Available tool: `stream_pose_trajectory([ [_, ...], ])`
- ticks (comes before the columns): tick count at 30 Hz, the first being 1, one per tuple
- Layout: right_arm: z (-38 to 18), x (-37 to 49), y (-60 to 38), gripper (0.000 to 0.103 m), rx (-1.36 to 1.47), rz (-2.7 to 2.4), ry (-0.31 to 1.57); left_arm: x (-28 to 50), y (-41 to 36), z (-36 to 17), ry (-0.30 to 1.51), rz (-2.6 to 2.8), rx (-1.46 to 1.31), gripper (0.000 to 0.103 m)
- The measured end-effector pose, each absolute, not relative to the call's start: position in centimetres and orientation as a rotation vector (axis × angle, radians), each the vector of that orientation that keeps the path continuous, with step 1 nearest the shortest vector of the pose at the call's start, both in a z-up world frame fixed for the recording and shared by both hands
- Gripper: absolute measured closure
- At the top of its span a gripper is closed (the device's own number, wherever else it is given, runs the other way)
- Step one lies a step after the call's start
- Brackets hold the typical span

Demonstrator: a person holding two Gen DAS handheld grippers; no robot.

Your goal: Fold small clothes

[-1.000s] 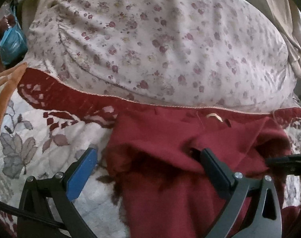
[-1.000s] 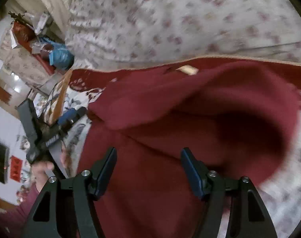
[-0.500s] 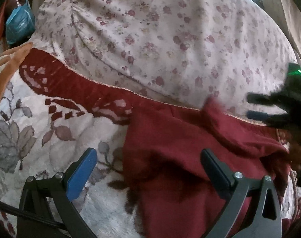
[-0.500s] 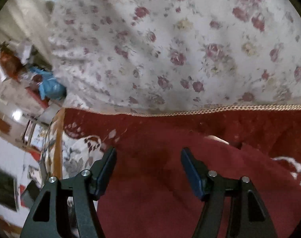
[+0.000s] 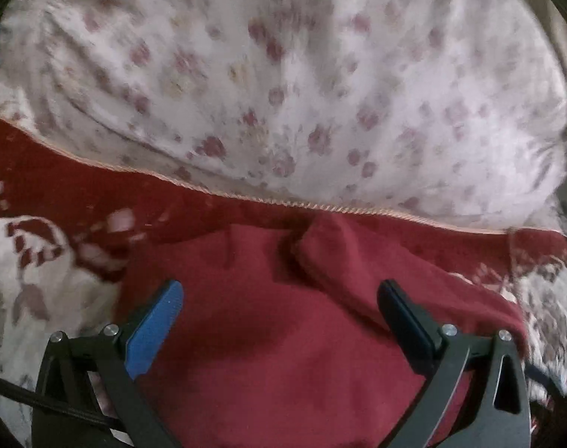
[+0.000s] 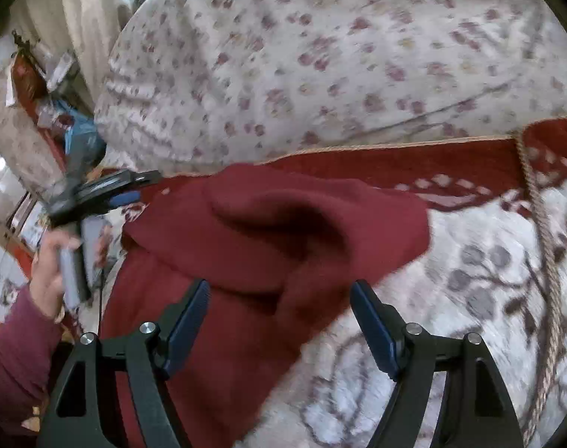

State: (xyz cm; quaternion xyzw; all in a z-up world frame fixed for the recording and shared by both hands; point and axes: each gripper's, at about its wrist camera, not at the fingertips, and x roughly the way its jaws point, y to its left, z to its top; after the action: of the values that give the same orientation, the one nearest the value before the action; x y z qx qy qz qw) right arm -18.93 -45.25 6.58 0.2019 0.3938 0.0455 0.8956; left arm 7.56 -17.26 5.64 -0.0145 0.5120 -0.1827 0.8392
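Note:
A small dark red garment (image 5: 283,321) lies on a white and red floral blanket (image 5: 40,298). Its upper part is folded over into a rumpled flap (image 6: 283,220). My left gripper (image 5: 279,298) is open above the garment's middle, holding nothing. My right gripper (image 6: 279,298) is open above the garment's right edge, below the flap, holding nothing. The left gripper also shows in the right wrist view (image 6: 108,194) at the garment's far left corner, held by a hand in a maroon sleeve.
A big floral pillow (image 5: 302,74) rises just behind the garment. The blanket's red border with braided trim (image 6: 414,145) runs along its foot. A corded seam (image 6: 541,224) crosses the blanket at right. Room clutter and a blue bag (image 6: 78,138) lie far left.
The right gripper has swung back from the pillow and to the right; the folded flap now lies under it. The left gripper has moved forward over the garment.

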Motion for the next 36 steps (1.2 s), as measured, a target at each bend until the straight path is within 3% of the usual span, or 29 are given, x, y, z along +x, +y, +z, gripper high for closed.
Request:
stream_pose_trajectory([
  [1, 6.4, -19.3, -45.5, 0.021, 0.417, 0.085, 0.803, 8.3, -17.7, 5.0, 1.105, -0.373, -0.030, 0.002],
  [4, 6.0, -19.1, -46.0, 0.021, 0.435, 0.093, 0.802, 10.5, -19.1, 2.9, 1.161, -0.318, -0.026, 0.023],
  [6, 5.7, -19.2, -46.3, 0.021, 0.446, 0.099, 0.796, 11.4, -20.2, 1.5, 1.215, -0.321, -0.007, 0.053],
  [7, 5.6, -19.1, -46.3, 0.021, 0.449, 0.098, 0.793, 11.5, -20.7, 1.2, 1.229, -0.329, 0.004, 0.061],
  [9, 5.3, -18.8, -46.0, 0.021, 0.440, 0.098, 0.805, 11.2, -21.9, 1.5, 1.219, -0.365, 0.034, 0.087],
  [12, 4.8, -18.8, -45.1, 0.021, 0.395, 0.105, 0.829, 10.0, -23.0, 3.5, 1.135, -0.387, 0.085, 0.092],
  [22, 3.3, -17.0, -41.7, 0.021, 0.260, 0.015, 0.833, 6.7, -20.2, 12.7, 0.979, -0.462, -0.020, 0.093],
  [25, 2.9, -16.5, -41.3, 0.038, 0.181, -0.065, 0.869, 6.1, -18.3, 13.9, 0.966, -0.445, -0.040, 0.093],
  [30, 4.9, -18.6, -41.4, 0.037, 0.201, -0.037, 0.817, 5.5, -16.0, 15.1, 0.971, -0.455, -0.125, 0.093],
  [35, 2.6, -16.7, -39.0, 0.038, 0.077, -0.019, 0.901, 3.8, -15.5, 18.8, 0.922, -0.503, -0.164, 0.093],
  [36, 2.2, -16.5, -39.0, 0.055, 0.054, -0.042, 0.907, 3.5, -15.4, 19.4, 0.913, -0.506, -0.167, 0.093],
])
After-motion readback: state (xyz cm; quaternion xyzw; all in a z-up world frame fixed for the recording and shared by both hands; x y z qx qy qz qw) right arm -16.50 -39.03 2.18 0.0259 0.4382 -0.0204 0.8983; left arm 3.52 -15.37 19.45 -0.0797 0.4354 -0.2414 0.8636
